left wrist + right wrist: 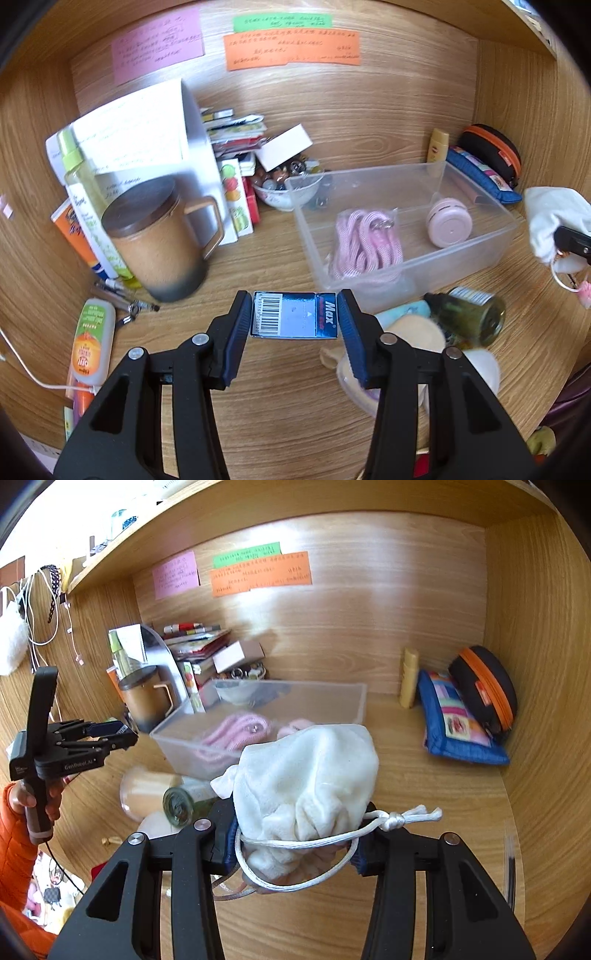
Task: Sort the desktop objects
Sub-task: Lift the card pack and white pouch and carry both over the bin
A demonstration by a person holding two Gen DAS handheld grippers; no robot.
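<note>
My left gripper (294,314) is shut on a small blue box (293,314) with a barcode and "Max" lettering, held above the desk in front of the clear plastic bin (491,236). The bin holds a pink cord bundle (364,240) and a round pink case (448,221). My right gripper (295,838) is shut on a white drawstring pouch (306,775), held just right of the bin (354,701). The pouch also shows at the right edge of the left wrist view (554,218). The left gripper shows in the right wrist view (114,734).
A brown lidded mug (162,240), a spray bottle (85,192), books and a bowl of trinkets (284,192) stand at the back left. A dark glass jar (469,317) lies by puffs. A blue pouch (458,723), an orange-zip case (484,686) and a yellow tube (409,677) sit at the right.
</note>
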